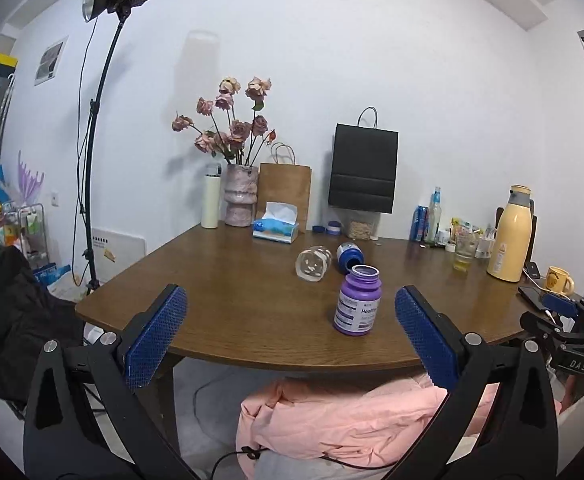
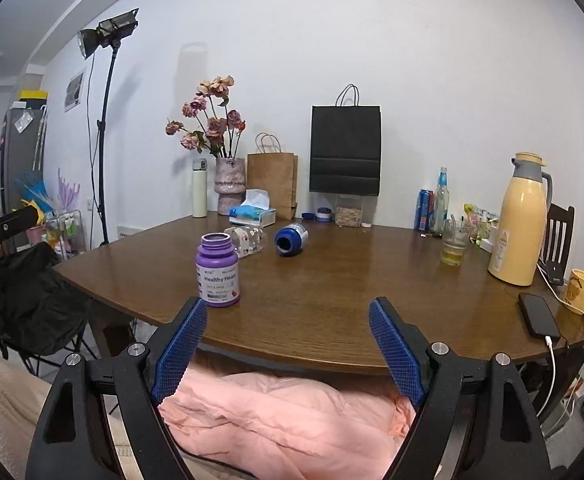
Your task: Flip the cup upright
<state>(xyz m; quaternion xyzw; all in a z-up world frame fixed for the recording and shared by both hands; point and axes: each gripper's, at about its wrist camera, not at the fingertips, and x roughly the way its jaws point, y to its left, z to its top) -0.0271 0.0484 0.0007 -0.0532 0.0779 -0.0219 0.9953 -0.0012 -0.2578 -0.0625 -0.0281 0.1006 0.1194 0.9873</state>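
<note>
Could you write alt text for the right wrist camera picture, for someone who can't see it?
An open two-finger gripper with blue pads hovers at the near edge of a wooden table. Ahead, a purple bottle stands upright and open, while a clear cup and a blue bottle lie on their sides behind it.

On the brown wooden counter [image 1: 228, 300], the clear glass cup [image 1: 313, 263] lies left of the blue bottle [image 1: 349, 257], behind the purple bottle [image 1: 358, 300].
</note>
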